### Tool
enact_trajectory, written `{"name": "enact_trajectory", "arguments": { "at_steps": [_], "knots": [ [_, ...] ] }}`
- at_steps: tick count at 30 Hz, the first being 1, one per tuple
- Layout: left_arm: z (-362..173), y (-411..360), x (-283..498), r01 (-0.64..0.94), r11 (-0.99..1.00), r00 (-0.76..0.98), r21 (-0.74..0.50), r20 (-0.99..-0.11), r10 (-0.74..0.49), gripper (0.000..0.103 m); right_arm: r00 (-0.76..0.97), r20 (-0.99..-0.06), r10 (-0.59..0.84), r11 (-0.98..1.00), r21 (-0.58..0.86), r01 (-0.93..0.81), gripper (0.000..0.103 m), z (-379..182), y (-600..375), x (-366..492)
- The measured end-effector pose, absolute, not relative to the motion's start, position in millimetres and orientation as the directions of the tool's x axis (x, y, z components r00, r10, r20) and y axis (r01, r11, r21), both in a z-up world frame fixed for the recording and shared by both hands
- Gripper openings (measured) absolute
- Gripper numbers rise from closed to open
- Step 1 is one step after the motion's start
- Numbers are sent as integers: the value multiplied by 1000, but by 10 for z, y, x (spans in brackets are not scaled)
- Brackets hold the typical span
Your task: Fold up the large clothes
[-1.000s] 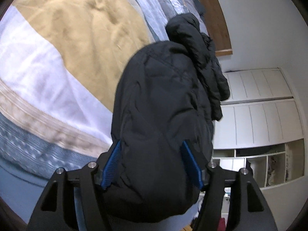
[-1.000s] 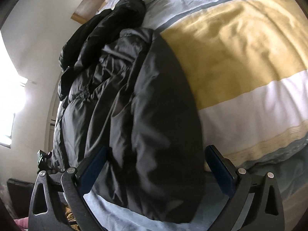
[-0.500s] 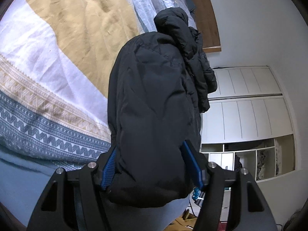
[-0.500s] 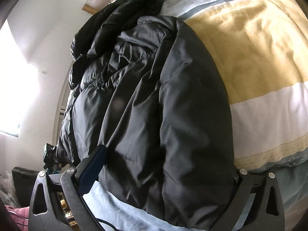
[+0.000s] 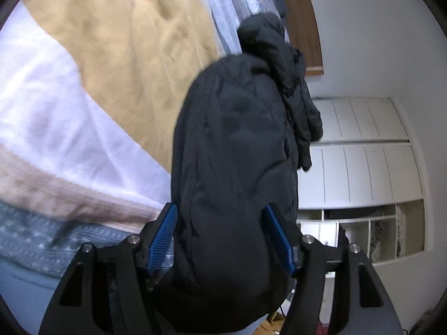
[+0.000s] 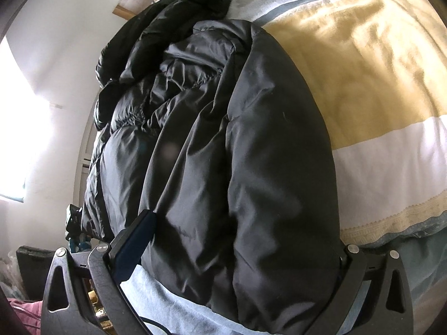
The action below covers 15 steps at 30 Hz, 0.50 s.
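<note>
Striped bedspread (image 5: 83, 139) below, white cupboard (image 5: 363, 153) to the right of left gripper (image 5: 220, 240). Black jacket (image 5: 234, 167) on the bed, bulging between its blue pads, clamped there. Same jacket (image 6: 223, 153) filling right gripper (image 6: 240, 248); whether squeezed or only straddled, cannot tell, one pad hidden.

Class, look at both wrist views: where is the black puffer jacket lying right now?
The black puffer jacket lies on the striped bedspread, along the bed's edge, its near end bunched between each gripper's jaws.
</note>
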State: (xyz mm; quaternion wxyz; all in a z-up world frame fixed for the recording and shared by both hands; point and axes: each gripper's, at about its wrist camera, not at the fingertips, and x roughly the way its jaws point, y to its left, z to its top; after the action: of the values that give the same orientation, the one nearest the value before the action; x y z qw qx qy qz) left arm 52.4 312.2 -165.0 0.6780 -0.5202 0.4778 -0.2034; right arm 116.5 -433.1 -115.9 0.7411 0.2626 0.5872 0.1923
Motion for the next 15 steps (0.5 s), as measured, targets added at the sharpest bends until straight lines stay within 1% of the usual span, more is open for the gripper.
{"name": "enact_trajectory", "arguments": {
  "at_steps": [6, 8, 10, 15],
  "knots": [
    [-1643, 3012, 483, -153, 263, 419, -953, -303, -856, 63, 235, -791, 565, 805, 591, 57, 102, -1172, -4289, 1196],
    [-1623, 2924, 477, -138, 277, 388, -951, -309, -868, 63, 230, -797, 558, 809, 584, 62, 102, -1177, -4279, 1209],
    [-1628, 2831, 475, -134, 307, 359, -942, -335, -871, 63, 222, -802, 554, 812, 580, 66, 102, -1183, -4272, 1228],
    [-1637, 2816, 439, -166, 320, 405, -933, -361, -840, 63, 212, -810, 547, 820, 569, 58, 102, -1179, -4237, 1248]
  ]
}}
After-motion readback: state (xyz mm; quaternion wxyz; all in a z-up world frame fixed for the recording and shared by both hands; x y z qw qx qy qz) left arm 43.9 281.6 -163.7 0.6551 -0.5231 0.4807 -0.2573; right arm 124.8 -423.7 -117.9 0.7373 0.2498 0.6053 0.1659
